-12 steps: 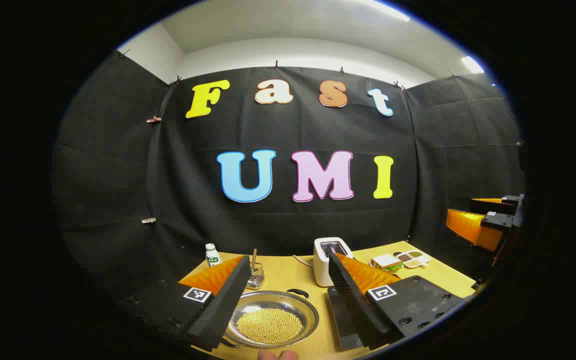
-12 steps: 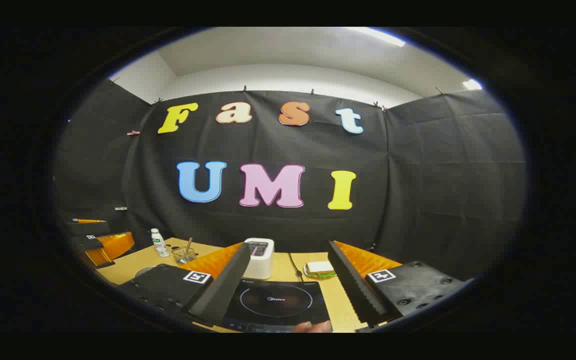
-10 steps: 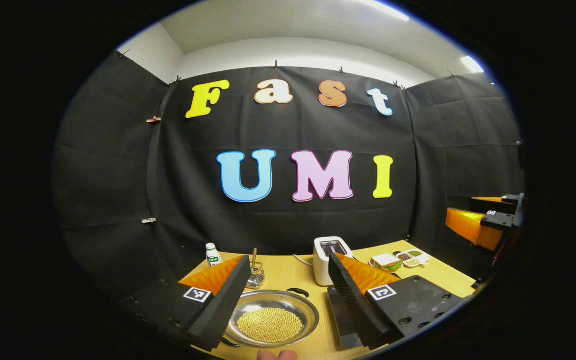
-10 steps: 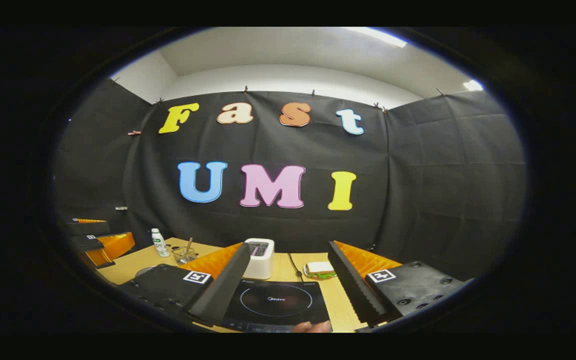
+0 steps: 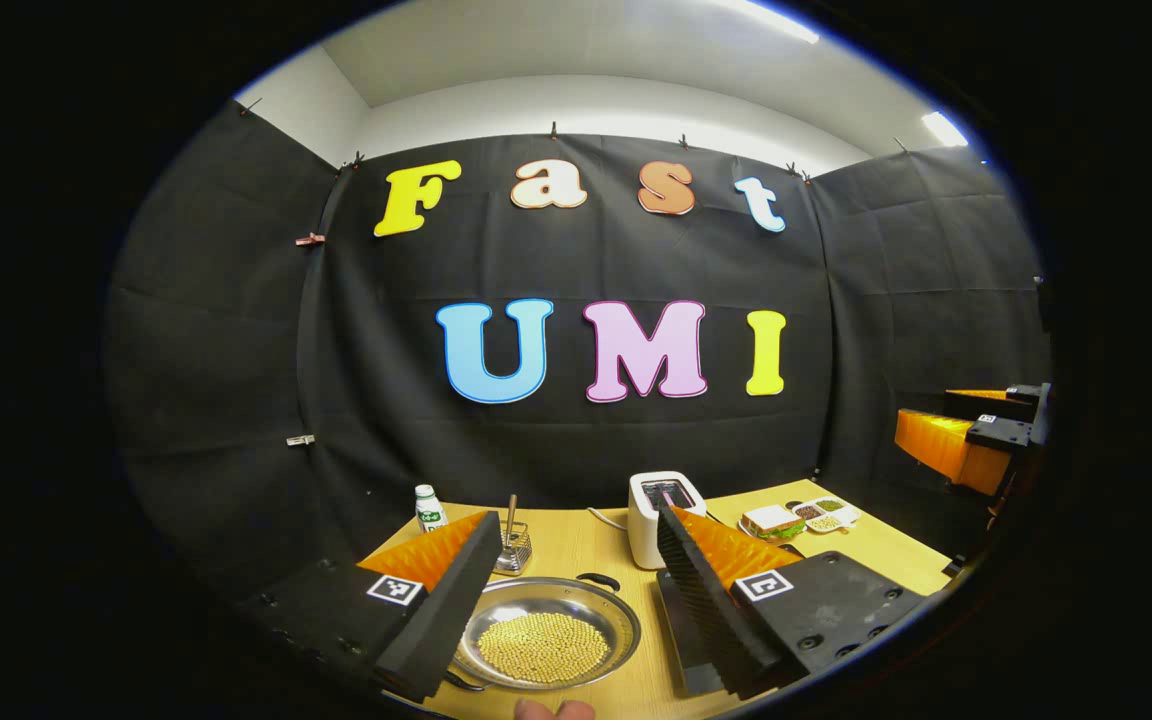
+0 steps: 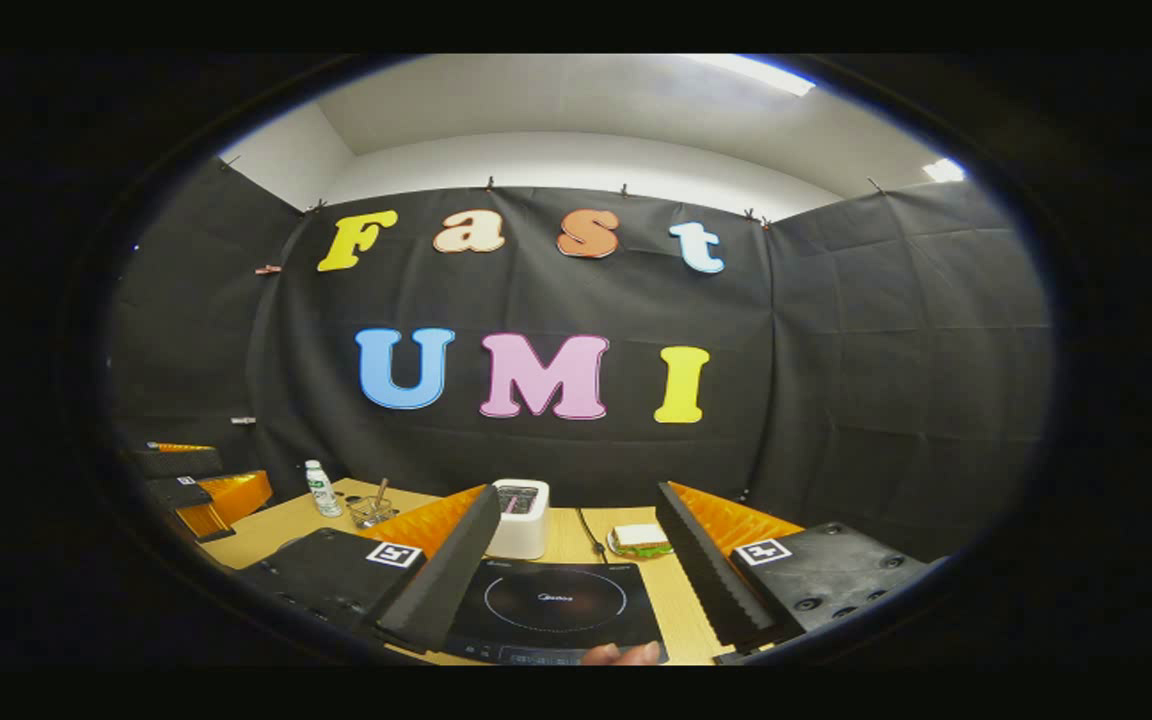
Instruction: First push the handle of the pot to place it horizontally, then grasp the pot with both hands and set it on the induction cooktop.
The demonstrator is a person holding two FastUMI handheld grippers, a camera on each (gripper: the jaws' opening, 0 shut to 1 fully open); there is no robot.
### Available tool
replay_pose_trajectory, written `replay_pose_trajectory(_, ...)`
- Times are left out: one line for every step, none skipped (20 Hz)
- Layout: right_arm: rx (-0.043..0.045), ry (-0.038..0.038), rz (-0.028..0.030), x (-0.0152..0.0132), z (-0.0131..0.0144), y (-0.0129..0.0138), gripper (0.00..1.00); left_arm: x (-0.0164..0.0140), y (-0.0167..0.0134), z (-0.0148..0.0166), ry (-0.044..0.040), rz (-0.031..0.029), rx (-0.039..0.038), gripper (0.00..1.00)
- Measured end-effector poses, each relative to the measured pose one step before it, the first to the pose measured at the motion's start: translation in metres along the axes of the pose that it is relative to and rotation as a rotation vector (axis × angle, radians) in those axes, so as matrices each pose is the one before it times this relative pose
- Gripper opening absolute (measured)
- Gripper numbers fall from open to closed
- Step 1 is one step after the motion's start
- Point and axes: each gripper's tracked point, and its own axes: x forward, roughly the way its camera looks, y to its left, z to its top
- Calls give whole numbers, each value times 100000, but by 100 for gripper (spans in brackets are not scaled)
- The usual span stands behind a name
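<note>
The left gripper [image 5: 566,570] hangs with its fingers [image 5: 436,620] spread wide, touching nothing, and between them, low on the pale wooden surface [image 5: 576,545], sits the shallow round steel pot [image 5: 548,645] with a bed of small yellow beans across its bottom. One dark loop handle [image 5: 597,580] shows at its far rim and another peeks out at the near left edge beside the finger. Just right of the pot lies the flat black induction cooktop [image 6: 556,605], framed by the right gripper [image 6: 576,565], whose fingers [image 6: 441,590] are also held apart over it, clear of the glass. Behind stand a white toaster [image 5: 663,515], a small white bottle [image 5: 427,508], a wire basket [image 5: 514,550] and a sandwich [image 5: 771,523].
</note>
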Motion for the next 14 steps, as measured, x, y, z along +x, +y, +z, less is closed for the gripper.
replay_pose_trajectory(-286, -142, -127, -78, 17, -79, 97, -48, -42, -66, 45, -70, -259, 98)
replay_pose_trajectory(-195, -231, -48, -117, 105, 113, 97, -79, 42, 101, -59, 162, -72, 98)
replay_pose_trajectory(-128, -189, 5, -83, 96, -25, 97, -11, 105, -47, -12, 150, 56, 98)
replay_pose_trajectory(6, -181, 133, -73, 35, 140, 98, -22, 27, 55, -55, 62, 183, 98)
replay_pose_trajectory(-35, -151, 238, -16, 92, 69, 97, -130, 43, -28, -150, 141, 262, 98)
replay_pose_trajectory(-213, -310, 209, 35, 115, 123, 97, -148, 61, 106, -280, 245, 315, 98)
replay_pose_trajectory(-376, -352, 129, 27, 72, 94, 97, 12, 82, 78, -397, 60, 322, 98)
replay_pose_trajectory(-428, -265, 44, -104, 21, -36, 98, -4, 23, 211, -320, 32, 373, 98)
replay_pose_trajectory(-228, -53, 26, -13, -37, 64, 98, 27, 37, 1, -432, -160, 296, 98)
replay_pose_trajectory(38, -121, 182, 17, 127, 40, 98, -109, -96, 234, -468, -466, 363, 98)
replay_pose_trajectory(10, -114, 120, 0, 13, 92, 97, -103, 202, 313, -1332, 668, 433, 98)
replay_pose_trajectory(-77, -79, 232, 8, 61, 65, 97, -179, 152, 551, -1725, -65, 16, 96)
replay_pose_trajectory(-226, -64, -148, -42, -33, -62, 97, -113, -99, 522, -1772, 11, -40, 96)
replay_pose_trajectory(-175, -8, -127, 8, 59, -69, 97, -82, 92, 293, -1093, 253, 299, 84)
